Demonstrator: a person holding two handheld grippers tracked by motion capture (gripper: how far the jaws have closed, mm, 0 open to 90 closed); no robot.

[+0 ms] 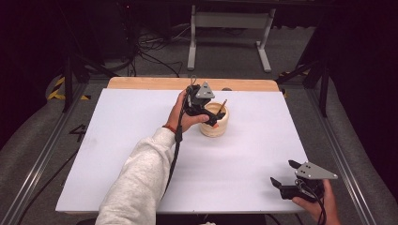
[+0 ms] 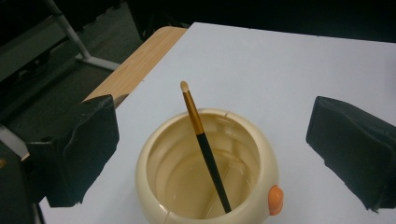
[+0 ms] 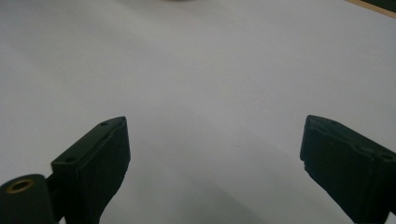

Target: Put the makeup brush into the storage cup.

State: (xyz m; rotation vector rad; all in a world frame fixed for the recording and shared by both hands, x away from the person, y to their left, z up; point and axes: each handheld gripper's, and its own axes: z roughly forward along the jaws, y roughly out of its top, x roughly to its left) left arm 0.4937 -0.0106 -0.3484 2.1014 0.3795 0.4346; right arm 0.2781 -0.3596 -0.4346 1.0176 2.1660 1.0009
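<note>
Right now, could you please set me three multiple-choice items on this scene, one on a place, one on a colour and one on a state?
1. Where is the brush?
A. Flat on the table
B. Standing tilted inside the cream pot
C. Between the jaws of the right gripper

2. What colour is the small knob on the pot's side?
A. Orange
B. Blue
C. Black

3. How do the jaws of the left gripper stand?
A. Shut on the brush
B. Shut on the pot's rim
C. Open, one on each side of the pot

Answers: 1 B, its handle leans on the rim; 2 A, seen in the left gripper view; 3 C, both jaws stand apart from the pot.
</note>
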